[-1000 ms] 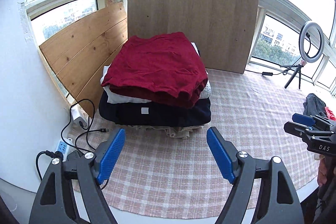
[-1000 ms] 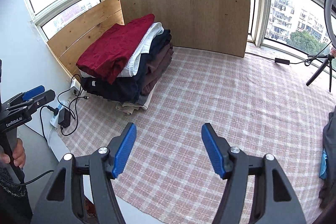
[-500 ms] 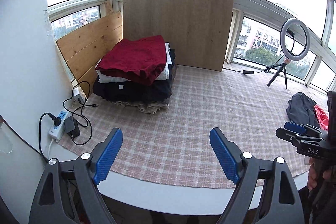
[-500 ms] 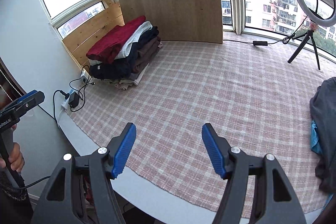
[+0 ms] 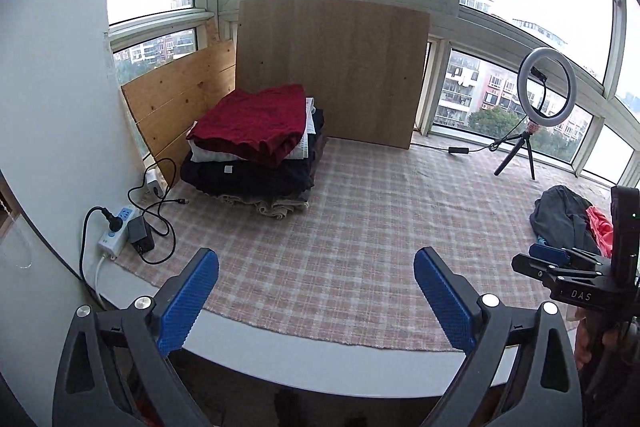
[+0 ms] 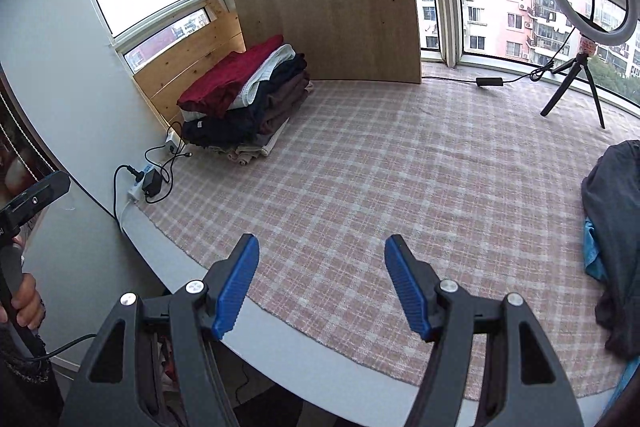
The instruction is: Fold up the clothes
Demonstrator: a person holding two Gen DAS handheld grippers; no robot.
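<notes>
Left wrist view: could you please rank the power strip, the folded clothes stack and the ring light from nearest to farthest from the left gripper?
From the left gripper:
1. Power strip, near left, at the cloth's edge.
2. Folded clothes stack, farther back on the left.
3. Ring light, far right by the window.

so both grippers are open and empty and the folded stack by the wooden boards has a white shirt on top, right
Not quite: the top piece of the folded stack is the dark red garment; the white one lies under it, as the left wrist view shows. Both the left gripper and the right gripper are open and empty.
</notes>
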